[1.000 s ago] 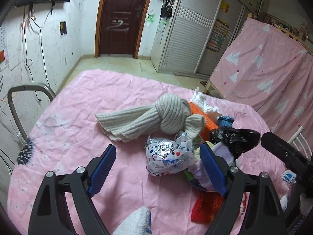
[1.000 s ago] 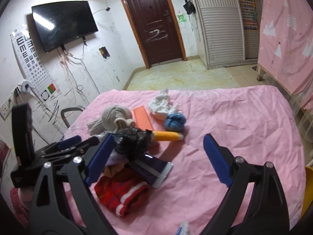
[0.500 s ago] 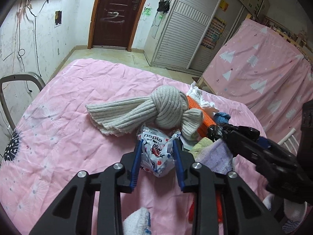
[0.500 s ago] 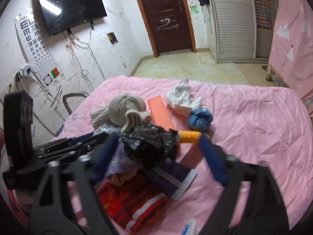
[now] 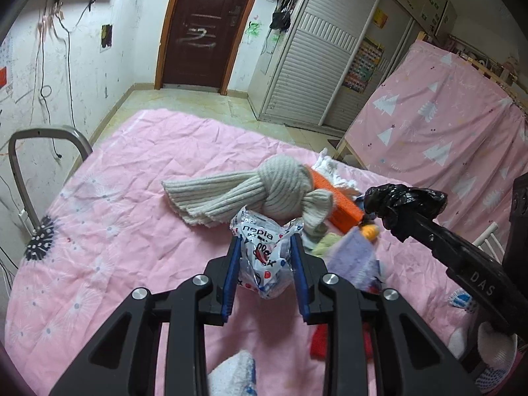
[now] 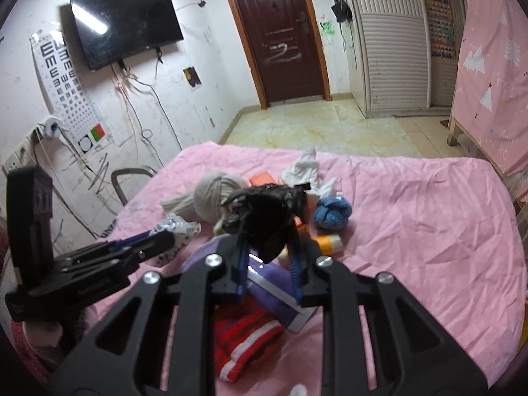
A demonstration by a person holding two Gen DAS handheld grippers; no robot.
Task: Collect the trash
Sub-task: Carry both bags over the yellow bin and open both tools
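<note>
left hand-held gripper – clamps nepia wrapper | right hand-held gripper – closing on black bag

Both views are evenly lit by cool indoor light, with only soft, faint shadows on the pink bedspread. In the right wrist view a bright streak of glare lies across the wall-mounted television. The fisheye lenses bend the door and wardrobe lines and darken the corners to black. The purple cloth is smeared with blur; the far walls look slightly soft.
</note>
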